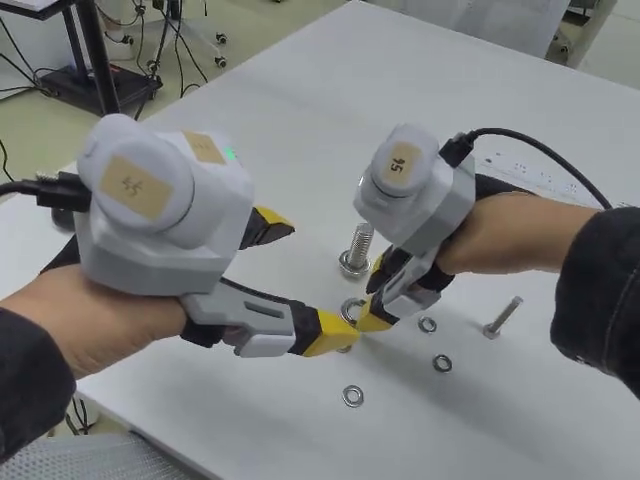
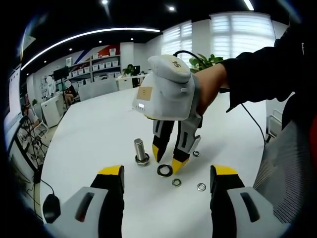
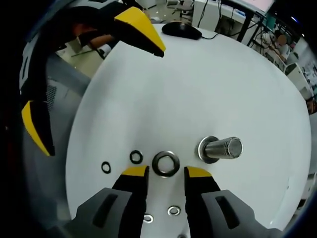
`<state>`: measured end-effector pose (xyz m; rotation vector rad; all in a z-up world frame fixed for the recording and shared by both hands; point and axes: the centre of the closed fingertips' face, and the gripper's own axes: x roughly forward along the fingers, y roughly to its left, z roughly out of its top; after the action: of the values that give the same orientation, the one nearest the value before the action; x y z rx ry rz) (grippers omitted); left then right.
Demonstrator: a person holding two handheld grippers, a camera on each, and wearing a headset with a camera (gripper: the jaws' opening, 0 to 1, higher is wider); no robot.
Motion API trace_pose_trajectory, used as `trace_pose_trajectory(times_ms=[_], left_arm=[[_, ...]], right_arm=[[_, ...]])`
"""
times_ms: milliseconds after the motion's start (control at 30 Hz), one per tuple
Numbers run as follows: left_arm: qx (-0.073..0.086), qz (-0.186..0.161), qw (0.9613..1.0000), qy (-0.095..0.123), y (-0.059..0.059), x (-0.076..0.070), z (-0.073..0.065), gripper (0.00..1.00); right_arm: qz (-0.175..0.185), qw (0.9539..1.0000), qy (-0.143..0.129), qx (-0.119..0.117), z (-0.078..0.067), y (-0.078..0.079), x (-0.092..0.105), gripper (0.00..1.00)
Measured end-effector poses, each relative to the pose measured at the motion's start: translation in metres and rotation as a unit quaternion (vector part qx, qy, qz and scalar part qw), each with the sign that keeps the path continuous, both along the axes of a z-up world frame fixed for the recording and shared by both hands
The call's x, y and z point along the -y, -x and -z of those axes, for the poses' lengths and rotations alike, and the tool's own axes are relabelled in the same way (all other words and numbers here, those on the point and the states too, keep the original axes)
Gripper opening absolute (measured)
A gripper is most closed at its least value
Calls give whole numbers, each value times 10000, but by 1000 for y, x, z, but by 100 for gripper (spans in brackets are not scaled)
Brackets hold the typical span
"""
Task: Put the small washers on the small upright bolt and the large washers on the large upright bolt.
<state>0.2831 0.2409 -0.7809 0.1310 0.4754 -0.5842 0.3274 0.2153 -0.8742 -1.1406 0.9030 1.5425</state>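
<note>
A large washer (image 3: 165,163) lies flat on the white table, just ahead of my right gripper (image 3: 167,174), whose open yellow tips stand on either side of it without touching it. In the head view this washer (image 1: 351,309) is partly hidden by the right gripper (image 1: 368,312). The large bolt (image 1: 358,250) stands upright just beyond it, also seen as large bolt (image 3: 220,148) and large bolt (image 2: 141,151). My left gripper (image 1: 303,280) is open wide and empty, facing the right gripper (image 2: 168,158). A small bolt (image 1: 503,317) is at the right, head on the table.
Small washers lie loose near the grippers: one small washer (image 1: 427,324), another (image 1: 442,363) and a third (image 1: 352,396) nearer the table's front edge. The table's front edge runs close below the left hand. Behind the large bolt is bare white tabletop (image 1: 400,90).
</note>
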Motion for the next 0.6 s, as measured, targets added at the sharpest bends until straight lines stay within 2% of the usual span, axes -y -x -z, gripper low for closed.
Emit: trace_pose_trajectory(times_ms=[600], left_arm=[[-1, 7, 10000, -27, 2, -1, 2, 70]], right_arm=[[-37, 9999, 71, 94, 5, 1, -2, 29]])
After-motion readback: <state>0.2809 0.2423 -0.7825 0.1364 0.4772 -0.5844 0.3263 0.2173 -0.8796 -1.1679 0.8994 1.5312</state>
